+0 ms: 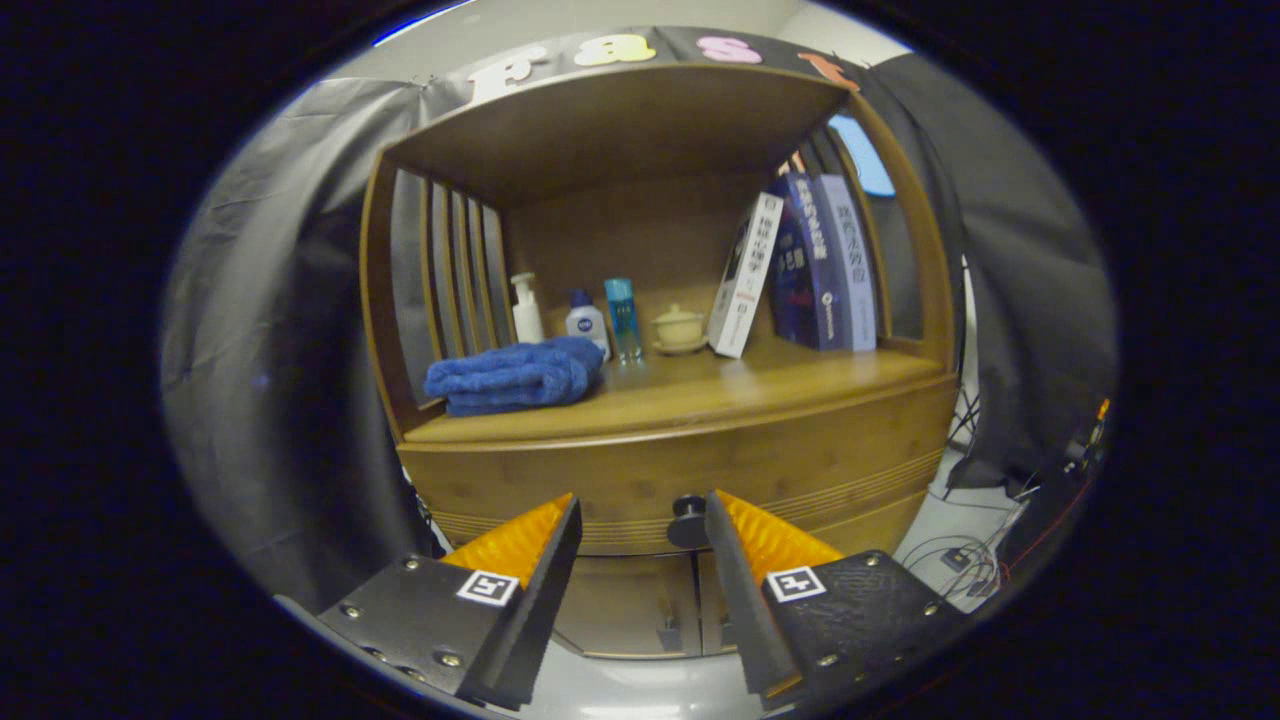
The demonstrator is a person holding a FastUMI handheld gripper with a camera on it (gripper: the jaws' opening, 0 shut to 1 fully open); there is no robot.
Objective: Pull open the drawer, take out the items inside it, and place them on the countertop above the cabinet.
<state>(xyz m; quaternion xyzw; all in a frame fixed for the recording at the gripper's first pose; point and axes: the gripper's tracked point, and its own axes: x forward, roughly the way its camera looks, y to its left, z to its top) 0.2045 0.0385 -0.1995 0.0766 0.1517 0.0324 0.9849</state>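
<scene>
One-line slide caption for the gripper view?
Open gripper nears the closed drawer's knob, below the countertop.

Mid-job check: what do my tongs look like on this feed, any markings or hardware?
The tongs are two wedge-shaped fingers with ribbed inner faces, each on a textured block with screws and a square black-and-white marker tag. They stand open, the drawer knob just ahead between them.
</scene>
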